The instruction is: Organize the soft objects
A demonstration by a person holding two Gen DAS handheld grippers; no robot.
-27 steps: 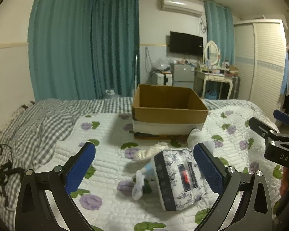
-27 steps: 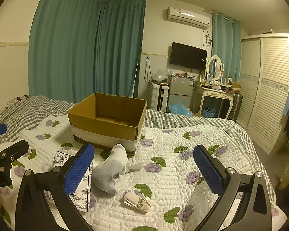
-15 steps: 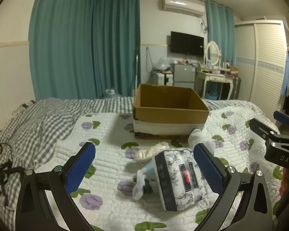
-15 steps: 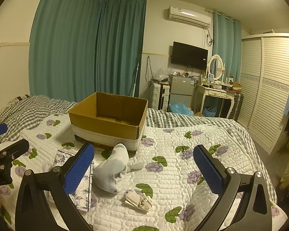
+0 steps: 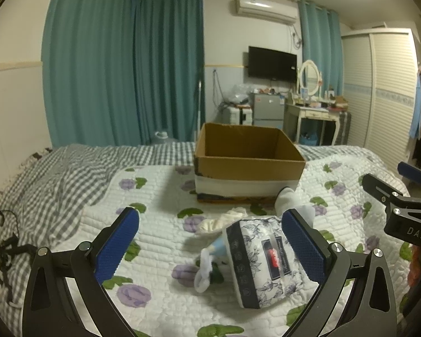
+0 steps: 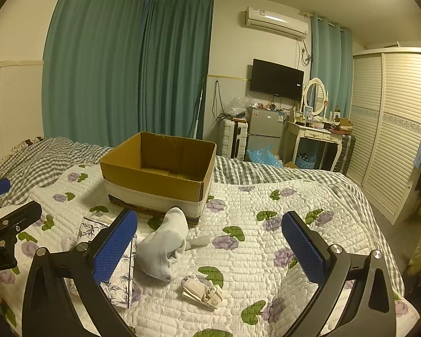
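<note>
An open cardboard box (image 5: 249,165) (image 6: 157,174) stands on the flowered quilt. In front of it lie a floral tissue pack (image 5: 263,258) (image 6: 120,280), a cream cloth (image 5: 221,220), a small blue-and-white sock (image 5: 207,266), a pale grey sock (image 6: 162,247) (image 5: 286,199) and a small folded beige item (image 6: 202,292). My left gripper (image 5: 210,245) hovers open over the quilt, its right pad beside the tissue pack. My right gripper (image 6: 209,245) is open above the grey sock and the beige item. Neither holds anything.
The bed's right edge drops to the floor by a white louvred wardrobe (image 6: 393,129). Teal curtains (image 5: 120,70), a small fridge (image 6: 263,129) and a dressing table (image 6: 314,132) stand beyond the bed. Black straps (image 5: 5,250) lie on the checked sheet at the left.
</note>
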